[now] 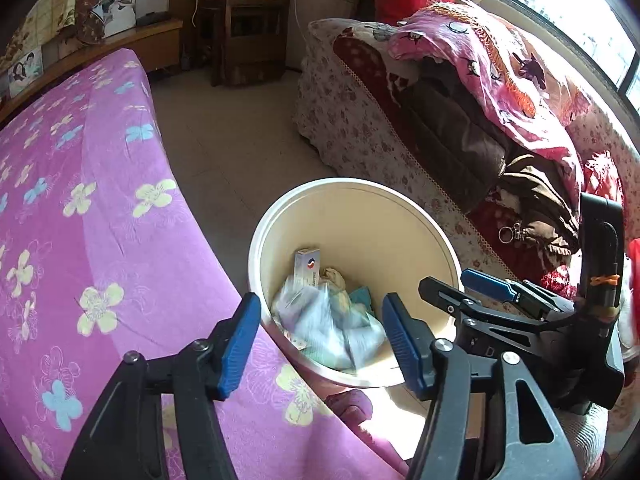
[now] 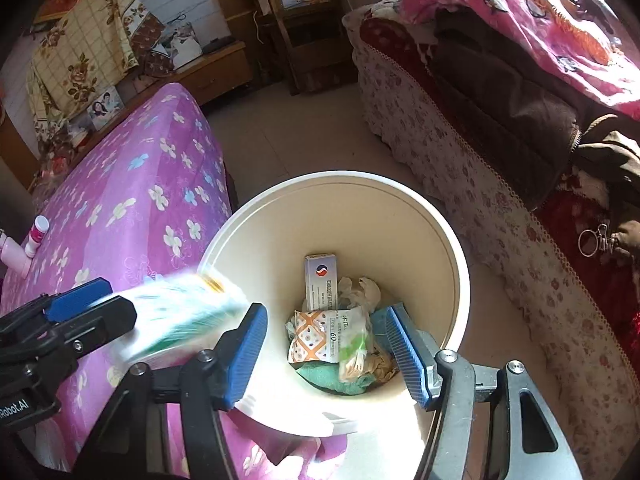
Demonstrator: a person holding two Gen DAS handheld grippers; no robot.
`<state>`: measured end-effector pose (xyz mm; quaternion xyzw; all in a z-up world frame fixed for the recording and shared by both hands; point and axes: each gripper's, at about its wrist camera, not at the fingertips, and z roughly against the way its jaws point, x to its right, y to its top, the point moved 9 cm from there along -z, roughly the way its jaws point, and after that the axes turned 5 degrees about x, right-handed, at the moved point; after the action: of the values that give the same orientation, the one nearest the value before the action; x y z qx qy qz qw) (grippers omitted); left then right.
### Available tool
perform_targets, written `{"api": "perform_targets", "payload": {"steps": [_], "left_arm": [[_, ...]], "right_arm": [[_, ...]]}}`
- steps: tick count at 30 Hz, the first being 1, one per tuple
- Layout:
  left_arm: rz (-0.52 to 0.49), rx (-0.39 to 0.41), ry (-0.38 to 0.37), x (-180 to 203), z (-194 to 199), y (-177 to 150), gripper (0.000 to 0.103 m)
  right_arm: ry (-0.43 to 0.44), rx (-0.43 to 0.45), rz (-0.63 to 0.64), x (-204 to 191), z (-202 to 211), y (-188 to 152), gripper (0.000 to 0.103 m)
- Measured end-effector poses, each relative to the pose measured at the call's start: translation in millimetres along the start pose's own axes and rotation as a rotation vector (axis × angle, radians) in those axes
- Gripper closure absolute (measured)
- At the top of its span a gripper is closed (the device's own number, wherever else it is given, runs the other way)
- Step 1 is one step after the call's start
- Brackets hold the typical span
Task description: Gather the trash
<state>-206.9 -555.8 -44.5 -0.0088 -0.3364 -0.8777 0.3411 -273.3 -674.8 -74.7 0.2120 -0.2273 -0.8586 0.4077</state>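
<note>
A cream waste bin (image 1: 400,220) (image 2: 420,216) stands on the floor between the bed and the sofa. It holds a small white box (image 2: 320,280), a printed wipes pack (image 2: 328,334), crumpled tissue and a teal cloth. In the left wrist view my left gripper (image 1: 320,340) is open above the bin's near rim, with a blurred green-white plastic pack (image 1: 332,320) in the air or bin between its fingers. In the right wrist view that pack (image 2: 180,308) blurs by the left gripper (image 2: 100,312) at the bin's left rim. My right gripper (image 2: 326,354) is open and empty over the bin.
A bed with a purple flowered sheet (image 1: 80,220) (image 2: 140,200) lies left of the bin. A sofa with piled blankets and clothes (image 1: 480,120) (image 2: 520,100) lies right. A small pink-white bottle (image 2: 38,234) is on the bed. A wooden shelf (image 1: 248,20) stands at the back.
</note>
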Motion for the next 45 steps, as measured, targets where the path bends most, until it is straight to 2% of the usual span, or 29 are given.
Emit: {"api": "perform_targets", "payload": {"steps": [2, 7, 15, 18, 24, 29, 35, 37, 45], "left_arm": [[0.002, 0.001, 0.003, -2.5, 1.7, -0.5, 0.036], [-0.023, 0.04, 0.068, -12.6, 17.7, -2.3, 0.036], [-0.046, 0.16, 0.14, -27.6, 71.0, -8.6, 0.036], [-0.054, 0.212, 0.208, -36.3, 95.4, -9.0, 0.036], [-0.065, 0.311, 0.202, -39.3, 141.2, -13.7, 0.036], [-0.059, 0.369, 0.216, -41.7, 169.2, -19.6, 0.035], [-0.065, 0.427, 0.231, -42.3, 193.2, -27.4, 0.036], [-0.067, 0.434, 0.237, -42.3, 196.4, -29.4, 0.035], [-0.046, 0.468, 0.223, -44.3, 209.7, -28.8, 0.035]], "right_arm": [[0.008, 0.007, -0.004, -2.0, 3.7, -1.7, 0.037], [-0.005, 0.065, 0.022, -16.7, 26.8, -3.0, 0.037], [-0.01, 0.185, 0.028, -52.9, 81.9, -3.7, 0.037], [-0.034, 0.23, 0.024, -62.7, 102.4, -5.6, 0.037], [-0.091, 0.326, 0.046, -81.5, 140.8, -11.9, 0.037], [-0.096, 0.392, 0.031, -90.0, 169.7, -16.1, 0.037], [-0.091, 0.422, 0.069, -105.7, 191.9, -21.1, 0.036], [-0.093, 0.432, 0.081, -109.6, 197.3, -20.7, 0.032], [-0.091, 0.466, 0.09, -116.0, 211.6, -18.6, 0.031]]}}
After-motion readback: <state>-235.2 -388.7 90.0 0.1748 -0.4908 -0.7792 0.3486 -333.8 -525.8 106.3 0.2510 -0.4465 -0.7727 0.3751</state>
